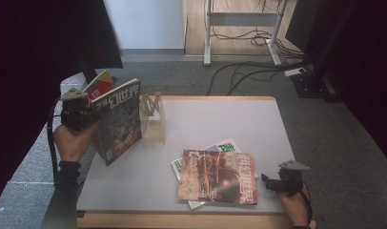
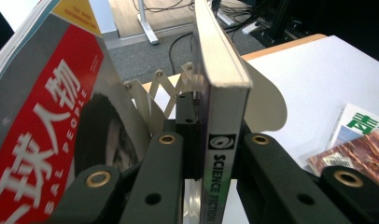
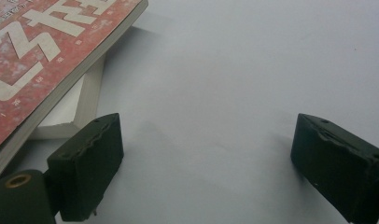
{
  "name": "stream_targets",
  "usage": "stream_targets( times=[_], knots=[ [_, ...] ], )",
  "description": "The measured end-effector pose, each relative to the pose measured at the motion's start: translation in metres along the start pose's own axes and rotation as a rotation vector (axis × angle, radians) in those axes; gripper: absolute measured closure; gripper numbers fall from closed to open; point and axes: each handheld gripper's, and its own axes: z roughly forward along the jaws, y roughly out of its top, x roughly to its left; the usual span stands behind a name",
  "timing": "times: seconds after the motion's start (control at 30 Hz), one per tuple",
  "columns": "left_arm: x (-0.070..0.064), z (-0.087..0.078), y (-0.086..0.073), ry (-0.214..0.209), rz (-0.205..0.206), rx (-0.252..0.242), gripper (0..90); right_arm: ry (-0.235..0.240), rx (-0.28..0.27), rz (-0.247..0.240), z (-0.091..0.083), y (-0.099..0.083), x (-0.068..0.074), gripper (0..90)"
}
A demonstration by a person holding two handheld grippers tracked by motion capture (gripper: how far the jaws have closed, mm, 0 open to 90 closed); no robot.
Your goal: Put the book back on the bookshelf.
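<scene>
Tongs in the person's left hand (image 1: 77, 114) are clenched on the spine of a thick science-fiction magazine with a dark illustrated cover (image 1: 119, 119); the left gripper view shows both black jaws pressed flat against the white spine (image 2: 222, 140), one on each side, with no gap left between jaw and paper; the magazine stands nearly upright off the left edge of the pale grey worktop (image 1: 220, 119), its cover facing the centre; a second magazine with a red cover and white characters (image 2: 43, 135) leans just beside it on the outer side, close to the left jaw, though whether it is pinched too I cannot tell; a clear accordion-style file rack (image 1: 152, 121) stands on the worktop just beyond the held magazine; tongs in the right hand (image 1: 277, 182) rest low at the near right corner, released and spread wide, gripping nothing; one jaw sits just beside the edge of a red-orange magazine (image 1: 218, 176) lying flat atop a white and green magazine (image 1: 225, 145).
</scene>
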Motion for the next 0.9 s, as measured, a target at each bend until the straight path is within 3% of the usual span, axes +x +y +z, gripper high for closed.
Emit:
stream_targets(
  times=[0.27, 0.43, 0.67, 0.7, 0.9],
  knots=[
    [-0.001, 0.024, 0.001, 0.015, 0.002, -0.038, 82.6, 0.0, 0.0, 0.0, 0.0, 0.0, 0.0, 8.8],
    [0.001, 0.03, -0.005, -0.018, -0.011, -0.045, 82.5, -0.001, -0.002, 0.0, 0.0, 0.0, 0.0, 8.8],
    [0.005, 0.018, -0.007, -0.054, 0.015, 0.086, 82.0, -0.001, -0.001, 0.001, 0.0, 0.0, 0.0, 8.8],
    [0.005, 0.018, -0.007, -0.054, 0.015, 0.086, 81.9, -0.001, -0.001, 0.001, 0.0, 0.0, 0.0, 8.8],
    [0.005, 0.013, -0.007, -0.048, 0.046, 0.208, 81.3, -0.002, -0.001, 0.0, 0.0, 0.0, 0.0, 8.8]
  ],
)
